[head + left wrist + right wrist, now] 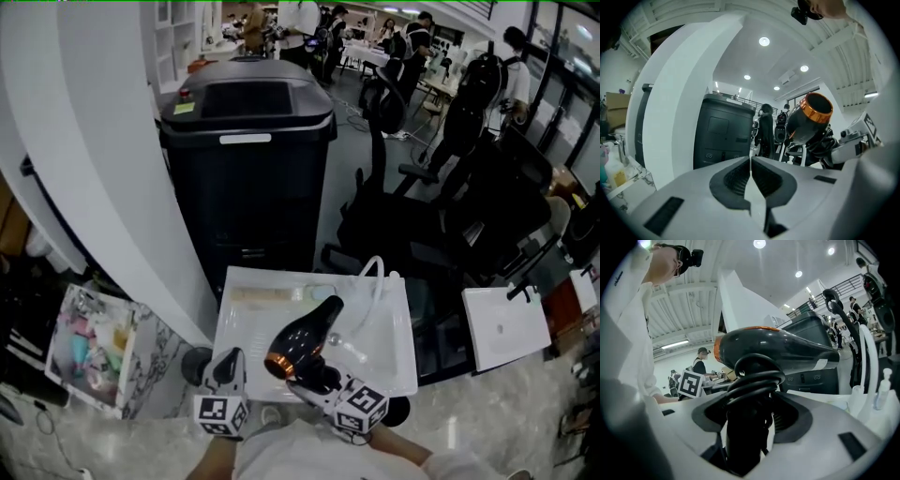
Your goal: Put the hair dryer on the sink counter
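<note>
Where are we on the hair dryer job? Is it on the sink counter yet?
Done: the hair dryer is picked up, its handle and coiled cord clamped in the right gripper.
In hand: it is carried above the white sink counter, apparently not resting on it.
Left: set it down there and let go.
The left gripper is shut and empty.
</note>
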The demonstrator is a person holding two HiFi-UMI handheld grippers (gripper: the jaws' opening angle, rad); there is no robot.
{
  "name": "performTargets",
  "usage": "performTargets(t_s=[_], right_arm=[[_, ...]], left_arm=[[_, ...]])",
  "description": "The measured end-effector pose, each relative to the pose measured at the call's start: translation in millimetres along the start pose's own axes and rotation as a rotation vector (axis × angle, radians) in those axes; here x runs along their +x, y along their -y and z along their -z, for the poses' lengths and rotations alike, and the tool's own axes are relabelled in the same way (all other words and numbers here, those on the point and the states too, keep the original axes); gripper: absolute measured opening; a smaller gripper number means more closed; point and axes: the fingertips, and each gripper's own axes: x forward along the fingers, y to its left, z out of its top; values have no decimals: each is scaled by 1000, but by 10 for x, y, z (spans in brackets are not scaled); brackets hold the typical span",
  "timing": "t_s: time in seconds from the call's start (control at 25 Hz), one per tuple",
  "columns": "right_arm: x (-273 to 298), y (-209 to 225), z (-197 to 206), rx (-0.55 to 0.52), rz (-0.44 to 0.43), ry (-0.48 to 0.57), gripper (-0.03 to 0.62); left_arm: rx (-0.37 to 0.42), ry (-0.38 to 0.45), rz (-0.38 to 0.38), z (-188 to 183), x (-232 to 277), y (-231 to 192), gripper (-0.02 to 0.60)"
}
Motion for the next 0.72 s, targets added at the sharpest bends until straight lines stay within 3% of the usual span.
performTargets(t_s=[0.36,0.72], right_arm=[[496,118,120,22,26,-58,271],[737,344,347,35,7,-141,272]], left_arm=[[-28,-41,46,158,291,-415,34],[-78,-76,16,399,519,-593,34]])
